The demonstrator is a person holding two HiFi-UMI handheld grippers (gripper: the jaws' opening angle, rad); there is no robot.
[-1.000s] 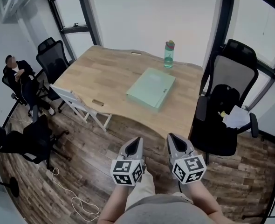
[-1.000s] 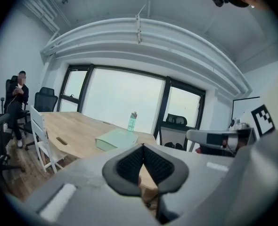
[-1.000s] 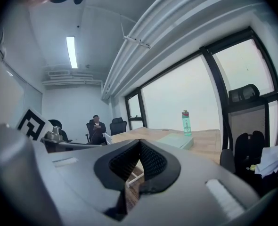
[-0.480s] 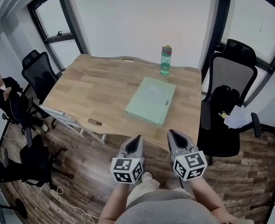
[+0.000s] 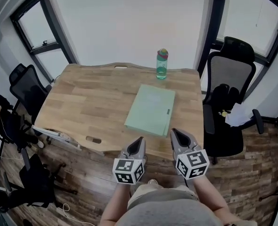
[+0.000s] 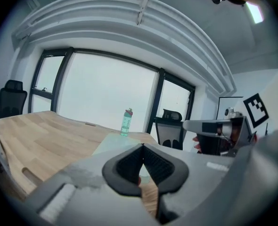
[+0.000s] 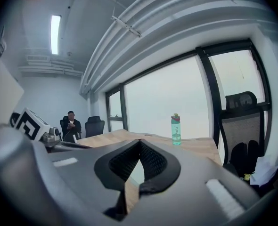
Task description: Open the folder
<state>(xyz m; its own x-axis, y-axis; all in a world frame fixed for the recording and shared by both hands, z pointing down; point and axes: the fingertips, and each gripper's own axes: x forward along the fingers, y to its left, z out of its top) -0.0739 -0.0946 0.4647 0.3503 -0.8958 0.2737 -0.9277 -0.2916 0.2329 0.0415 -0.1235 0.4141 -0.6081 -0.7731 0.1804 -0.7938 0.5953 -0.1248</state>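
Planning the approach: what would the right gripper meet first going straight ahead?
The right gripper, shut, would probably meet the green folder at its near edge first; depth is unclear.

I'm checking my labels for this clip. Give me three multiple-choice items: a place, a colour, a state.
1. Where does the bottle stand? A) on a chair B) on the table, beyond the folder C) on the floor
2. The folder's colour? A) red B) pale green C) black
3. The folder's state? A) closed, lying flat B) open C) standing upright
Key: 1 B, it stands by the table's far edge; 2 B, its cover is pale green; 3 A, only one flat cover shows.
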